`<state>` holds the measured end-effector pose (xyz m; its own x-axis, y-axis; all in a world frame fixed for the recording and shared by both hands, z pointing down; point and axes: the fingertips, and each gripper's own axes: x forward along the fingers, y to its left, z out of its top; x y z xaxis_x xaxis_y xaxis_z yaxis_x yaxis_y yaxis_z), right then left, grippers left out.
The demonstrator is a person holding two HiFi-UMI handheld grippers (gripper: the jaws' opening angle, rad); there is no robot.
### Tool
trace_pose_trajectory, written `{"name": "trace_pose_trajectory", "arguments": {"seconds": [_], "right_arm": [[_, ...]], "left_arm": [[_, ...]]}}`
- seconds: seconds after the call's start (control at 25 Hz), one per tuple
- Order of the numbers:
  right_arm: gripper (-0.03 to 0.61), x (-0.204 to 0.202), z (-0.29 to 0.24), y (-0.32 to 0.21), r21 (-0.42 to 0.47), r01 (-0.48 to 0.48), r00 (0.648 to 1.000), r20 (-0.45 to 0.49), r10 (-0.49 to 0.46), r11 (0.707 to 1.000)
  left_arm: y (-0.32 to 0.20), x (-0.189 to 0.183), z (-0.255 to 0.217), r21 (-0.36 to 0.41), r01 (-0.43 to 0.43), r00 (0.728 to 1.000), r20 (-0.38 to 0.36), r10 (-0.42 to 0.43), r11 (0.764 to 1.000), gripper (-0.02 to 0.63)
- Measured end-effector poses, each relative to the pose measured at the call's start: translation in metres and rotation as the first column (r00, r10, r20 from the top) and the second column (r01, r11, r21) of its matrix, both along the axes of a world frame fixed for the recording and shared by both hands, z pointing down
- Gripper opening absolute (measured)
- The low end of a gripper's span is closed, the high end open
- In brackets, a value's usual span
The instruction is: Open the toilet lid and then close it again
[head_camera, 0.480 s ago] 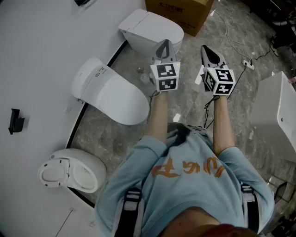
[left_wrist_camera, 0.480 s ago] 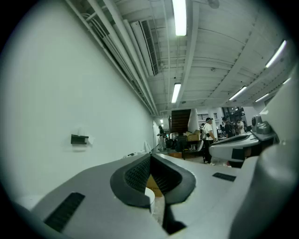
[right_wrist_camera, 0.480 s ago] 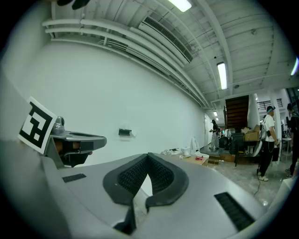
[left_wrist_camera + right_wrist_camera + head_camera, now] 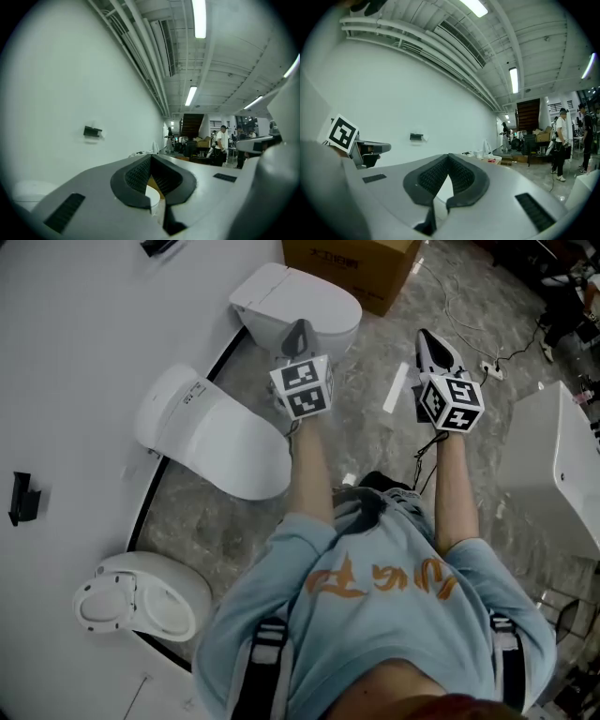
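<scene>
Three toilets line the curved edge along the white wall (image 4: 84, 334), from left: near toilet (image 4: 141, 592), mid toilet (image 4: 220, 437), far toilet (image 4: 309, 298) w/ cardboard box (image 4: 352, 257) behind it. Mid & far ones look shut, lids down.

Left hand-held gripper (image 4: 299, 334) is closed, nothing btwn its jaws. It's held level, and in the head view it sits over the far toilet's front edge. Prob. that's the target and this is the approach to its lid (image 4: 319, 292); no contact visible yet.

Right hand-held gripper (image 4: 429, 341) is closed too & empty, level, out over bare floor (image 4: 375, 442), well apart from any toilet. It looks parked as the spare hand. White unit (image 4: 553, 465) stands far right. Opening not yet begun, by my read.
</scene>
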<state>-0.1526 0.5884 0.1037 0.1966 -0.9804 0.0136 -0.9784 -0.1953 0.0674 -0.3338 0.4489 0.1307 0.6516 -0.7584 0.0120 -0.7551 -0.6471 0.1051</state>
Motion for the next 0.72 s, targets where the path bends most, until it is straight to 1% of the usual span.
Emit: {"name": "trace_pose_trajectory", "arguments": {"seconds": [0.08, 0.12, 0.2, 0.32, 0.36, 0.44, 0.52, 0.6, 0.64, 0.72], "right_arm": [[0.012, 0.011, -0.001, 0.003, -0.001, -0.023, 1.000, 0.005, 0.023, 1.000], [0.012, 0.016, -0.001, 0.003, -0.002, -0.031, 0.999, 0.008, 0.031, 1.000], [0.012, 0.023, -0.003, -0.003, -0.006, -0.037, 0.999, 0.008, 0.037, 0.999], [0.012, 0.026, -0.008, -0.018, -0.001, -0.026, 1.000, -0.011, 0.026, 1.000], [0.012, 0.027, -0.012, -0.024, 0.006, -0.016, 1.000, -0.023, 0.017, 1.000], [0.012, 0.031, -0.021, -0.037, 0.027, 0.005, 0.999, -0.038, -0.004, 1.000], [0.012, 0.040, -0.026, -0.051, 0.054, 0.018, 1.000, -0.022, -0.017, 0.998], [0.012, 0.055, -0.026, -0.067, 0.071, 0.023, 1.000, -0.006, -0.022, 0.997], [0.012, 0.064, -0.024, -0.077, 0.066, 0.023, 1.000, -0.018, -0.022, 0.998], [0.012, 0.078, -0.020, -0.100, 0.042, 0.027, 0.997, -0.075, -0.024, 0.999]], "left_arm": [[-0.012, -0.012, 0.008, -0.018, 0.044, 0.999, 0.006, -0.044, 0.999, 0.024], [-0.015, -0.012, 0.010, -0.022, 0.051, 0.999, 0.011, -0.051, 0.998, 0.023], [-0.016, -0.002, 0.008, -0.015, 0.032, 0.999, 0.015, -0.032, 0.999, 0.023], [-0.019, 0.014, -0.001, 0.018, -0.019, 0.999, 0.027, 0.018, 1.000, 0.025], [-0.024, 0.015, -0.004, 0.026, -0.020, 0.999, 0.026, 0.019, 0.999, 0.023], [-0.039, 0.012, -0.010, 0.036, 0.005, 1.000, 0.016, -0.005, 0.999, 0.023], [-0.052, 0.011, -0.015, 0.057, 0.029, 0.999, 0.022, -0.030, 0.998, 0.023], [-0.066, 0.021, -0.019, 0.079, 0.041, 0.998, 0.041, -0.044, 0.996, 0.023], [-0.073, 0.029, -0.020, 0.081, 0.045, 0.997, 0.052, -0.049, 0.996, 0.025], [-0.088, 0.047, -0.014, 0.078, 0.049, 0.995, 0.080, -0.055, 0.996, 0.023]]}}
